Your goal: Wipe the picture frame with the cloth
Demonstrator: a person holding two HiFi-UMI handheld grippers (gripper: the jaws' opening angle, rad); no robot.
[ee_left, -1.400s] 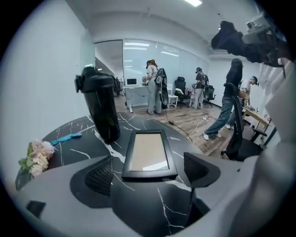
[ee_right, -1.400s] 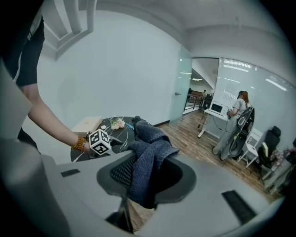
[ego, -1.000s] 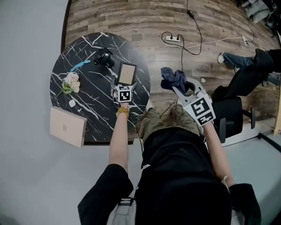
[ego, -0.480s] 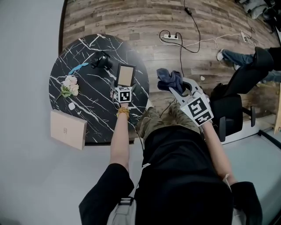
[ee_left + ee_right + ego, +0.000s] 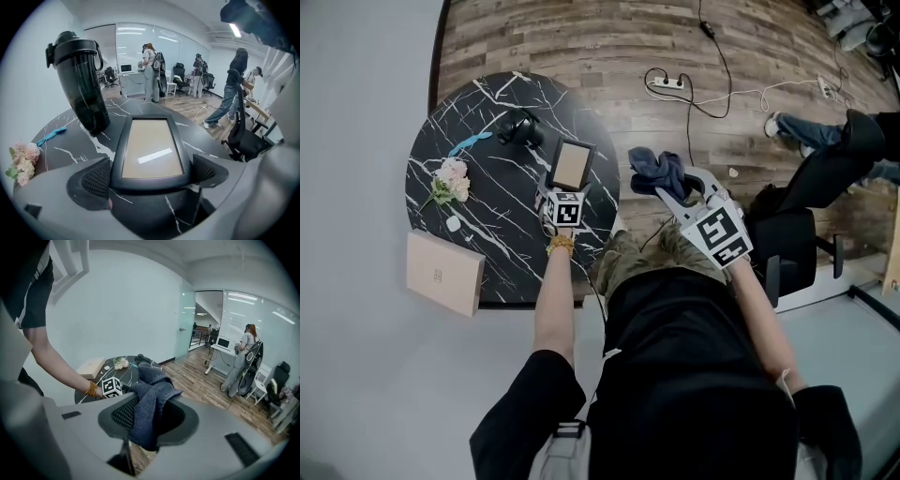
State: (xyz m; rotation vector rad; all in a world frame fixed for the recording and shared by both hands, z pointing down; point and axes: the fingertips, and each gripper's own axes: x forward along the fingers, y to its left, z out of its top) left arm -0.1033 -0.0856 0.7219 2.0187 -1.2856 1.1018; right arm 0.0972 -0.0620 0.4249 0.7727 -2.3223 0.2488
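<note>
On the round black marble table (image 5: 478, 202) a black picture frame (image 5: 571, 164) with a tan panel leans back near the right edge. My left gripper (image 5: 566, 191) is shut on its near bottom edge. In the left gripper view the picture frame (image 5: 152, 147) sits between the two fingers (image 5: 96, 180), its lower rim pinched by my left gripper (image 5: 152, 177). My right gripper (image 5: 680, 192) hovers off the table over the wooden floor, to the right of the frame, shut on a dark blue cloth (image 5: 658, 171). That cloth (image 5: 147, 397) hangs bunched out of my right gripper (image 5: 150, 417).
A black bottle (image 5: 520, 127) stands just behind the frame. A blue strip (image 5: 472, 141), a small flower bunch (image 5: 450, 178) and a tan box (image 5: 443, 272) lie on the table's left. Cables and a power strip (image 5: 667, 82) cross the floor; a black chair (image 5: 792, 234) stands at right.
My right gripper has drifted a little left with the cloth, closer to the table's edge. The left gripper keeps its hold on the frame and has barely shifted.
</note>
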